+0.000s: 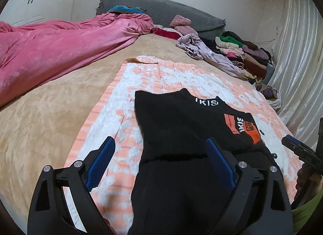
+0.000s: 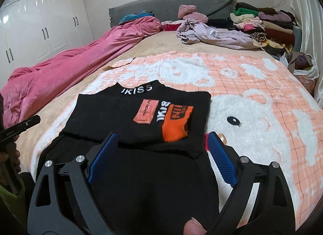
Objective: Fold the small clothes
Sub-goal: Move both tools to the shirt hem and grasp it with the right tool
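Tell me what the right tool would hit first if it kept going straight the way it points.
Most likely the black top folded on the peach blanket. The right tool, open and empty, points down at the orange patch, though depth is hard to judge.

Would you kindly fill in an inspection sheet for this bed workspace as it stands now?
Surface: peach and white fleece blanket with a bear pattern spread over a tan bedcover.
Job's things: black knit sweater with orange patches and white lettering, folded across, lying flat on the blanket.
Clutter: crumpled pink quilt; loose lilac garment; stack of folded clothes; white bag of items.
Grippers: left gripper and right gripper both open over the sweater, gripping nothing.
Cables: nothing seen.
Surroundings: grey headboard, white wardrobe, pale curtain.
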Available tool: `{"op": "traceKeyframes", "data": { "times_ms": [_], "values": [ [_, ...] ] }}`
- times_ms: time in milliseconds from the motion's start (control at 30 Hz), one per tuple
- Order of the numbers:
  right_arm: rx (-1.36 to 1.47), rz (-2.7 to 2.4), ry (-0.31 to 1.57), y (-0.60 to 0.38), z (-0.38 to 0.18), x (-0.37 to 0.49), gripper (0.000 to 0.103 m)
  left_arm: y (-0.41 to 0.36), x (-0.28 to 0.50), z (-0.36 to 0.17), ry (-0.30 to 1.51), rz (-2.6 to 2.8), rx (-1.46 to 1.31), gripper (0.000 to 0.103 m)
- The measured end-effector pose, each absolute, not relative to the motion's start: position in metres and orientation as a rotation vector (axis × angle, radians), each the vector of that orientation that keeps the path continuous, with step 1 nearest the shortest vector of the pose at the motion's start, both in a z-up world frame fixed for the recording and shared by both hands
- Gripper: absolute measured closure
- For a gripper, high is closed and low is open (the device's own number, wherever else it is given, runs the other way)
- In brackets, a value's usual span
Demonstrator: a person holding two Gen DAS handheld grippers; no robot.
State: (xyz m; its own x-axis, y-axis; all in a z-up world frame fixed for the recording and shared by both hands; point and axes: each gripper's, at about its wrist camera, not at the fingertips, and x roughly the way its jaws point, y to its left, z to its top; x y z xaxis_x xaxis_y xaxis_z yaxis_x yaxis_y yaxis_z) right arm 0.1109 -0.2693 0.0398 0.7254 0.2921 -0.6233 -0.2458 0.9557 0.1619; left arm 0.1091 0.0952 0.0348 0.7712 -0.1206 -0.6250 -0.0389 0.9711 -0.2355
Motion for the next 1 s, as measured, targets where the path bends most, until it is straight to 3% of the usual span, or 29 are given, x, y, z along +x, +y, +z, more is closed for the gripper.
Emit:
{"op": "traceKeyframes", "data": {
  "times_ms": [1000],
  "values": [
    [0.033,0.274,0.898,-0.301,-0.014,0.011,0.019,0.1,0.003,-0.043,0.926,-0.06,-0.194,0.015]
  ]
}}
